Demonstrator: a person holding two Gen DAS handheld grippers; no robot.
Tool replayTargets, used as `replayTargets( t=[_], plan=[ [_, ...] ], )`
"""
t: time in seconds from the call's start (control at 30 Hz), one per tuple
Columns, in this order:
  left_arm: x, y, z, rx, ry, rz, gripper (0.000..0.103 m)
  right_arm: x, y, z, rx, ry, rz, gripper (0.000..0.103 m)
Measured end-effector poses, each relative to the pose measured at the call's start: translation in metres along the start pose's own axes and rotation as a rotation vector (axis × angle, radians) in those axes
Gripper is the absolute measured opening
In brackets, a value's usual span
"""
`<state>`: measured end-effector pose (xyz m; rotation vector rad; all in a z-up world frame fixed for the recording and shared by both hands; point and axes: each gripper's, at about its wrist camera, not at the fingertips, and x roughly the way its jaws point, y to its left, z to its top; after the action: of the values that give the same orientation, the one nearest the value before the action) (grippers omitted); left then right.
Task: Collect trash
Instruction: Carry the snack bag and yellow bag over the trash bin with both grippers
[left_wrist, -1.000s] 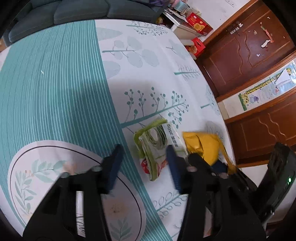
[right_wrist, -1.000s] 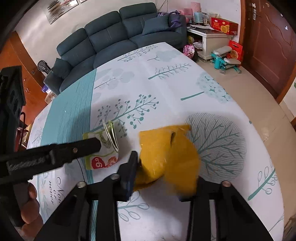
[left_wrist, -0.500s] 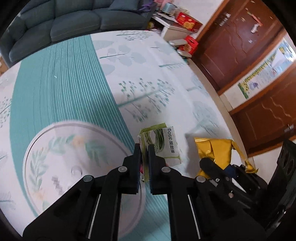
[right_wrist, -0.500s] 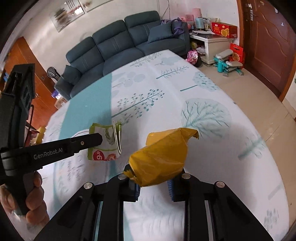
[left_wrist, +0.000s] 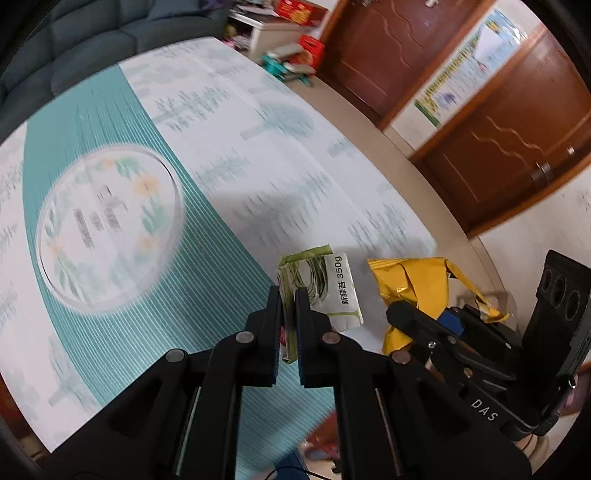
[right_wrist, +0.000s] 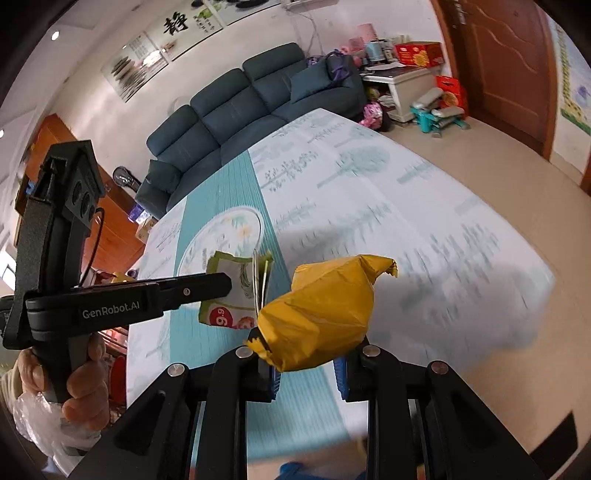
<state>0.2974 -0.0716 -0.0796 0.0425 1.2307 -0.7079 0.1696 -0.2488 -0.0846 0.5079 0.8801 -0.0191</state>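
Left gripper (left_wrist: 289, 295) pinches green packet (left_wrist: 325, 284); right gripper (right_wrist: 306, 363) clamps yellow bag (right_wrist: 325, 314) (both above tablecloth (left_wrist: 229, 155), table edge near).

Glossy crinkled yellow foil wrapper (right_wrist: 325, 317), printed plastic packet (left_wrist: 332, 291), matt black claws.

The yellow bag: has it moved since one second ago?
Yes. The yellow bag, pinched in the right gripper, is now lifted off the tablecloth where it lay.

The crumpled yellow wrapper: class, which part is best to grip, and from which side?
Grip the yellow wrapper by its bunched lower end, coming from below, as the right tool does now. That end is crushed narrow enough to fit between the pads; the upper part balloons wide and ends in a thin twisted tip.
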Motion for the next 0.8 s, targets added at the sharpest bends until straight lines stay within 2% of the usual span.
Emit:
replayTargets(
  t=[0.17, 0.33, 0.47, 0.8],
  plan=[
    [0.001, -0.041, -0.055, 0.08, 0.029, -0.004, 0.004, -0.041, -0.011, -0.055, 0.031, 0.002, -0.019, 0.022],
    [0.017, -0.067, -0.102, 0.113, 0.065, -0.013, 0.004, -0.053, -0.029, -0.106, 0.055, 0.035, -0.072, 0.022],
    [0.041, -0.086, -0.141, 0.15, 0.106, 0.007, 0.004, -0.046, -0.055, -0.147, 0.128, 0.081, -0.1, 0.022],
    [0.109, -0.114, -0.217, 0.22, 0.23, 0.075, 0.004, 0.002, -0.138, -0.243, 0.296, 0.191, -0.156, 0.023]
  ],
)
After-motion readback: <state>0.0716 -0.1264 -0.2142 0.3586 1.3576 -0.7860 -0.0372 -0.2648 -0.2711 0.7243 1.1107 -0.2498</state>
